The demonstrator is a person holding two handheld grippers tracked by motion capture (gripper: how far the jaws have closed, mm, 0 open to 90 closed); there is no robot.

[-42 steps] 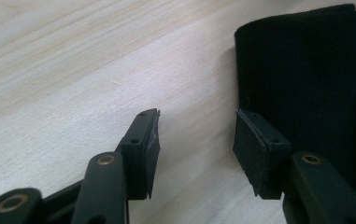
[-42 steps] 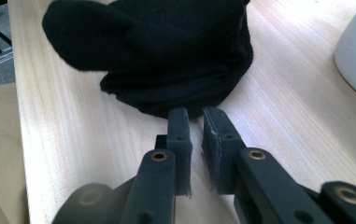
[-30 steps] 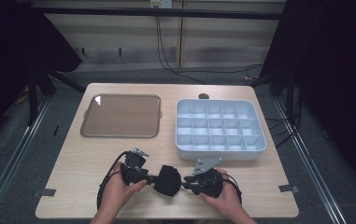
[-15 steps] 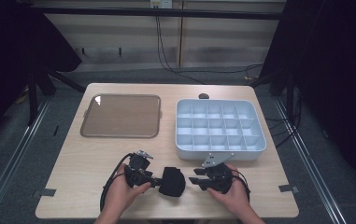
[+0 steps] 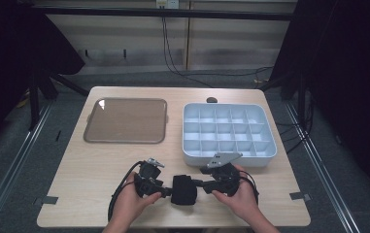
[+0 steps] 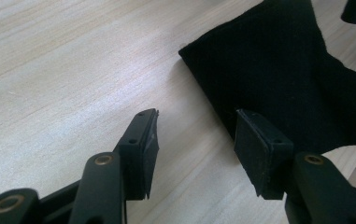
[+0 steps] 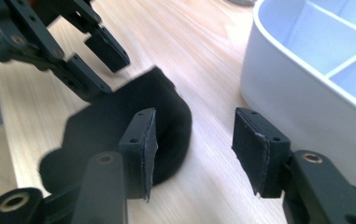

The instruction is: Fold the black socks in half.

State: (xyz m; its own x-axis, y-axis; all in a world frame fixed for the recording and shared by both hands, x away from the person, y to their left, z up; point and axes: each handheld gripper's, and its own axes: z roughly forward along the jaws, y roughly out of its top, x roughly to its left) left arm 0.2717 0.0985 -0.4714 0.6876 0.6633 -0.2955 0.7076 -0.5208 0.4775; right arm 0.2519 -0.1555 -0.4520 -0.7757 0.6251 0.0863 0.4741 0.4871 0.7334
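Black cloth lies folded on the table at 6 o'clock, btwn both grippers. Left gripper: jaws about half open, nothing in them, cloth edge just ahead at its 1 o'clock, prob. lined up to pinch it. Right gripper: jaws have just been opening, nothing btwn them, cloth beside the left pad; looks like a release. White compartment bin at 2 o'clock: all cells empty. Brown tray at 10 o'clock: empty too.
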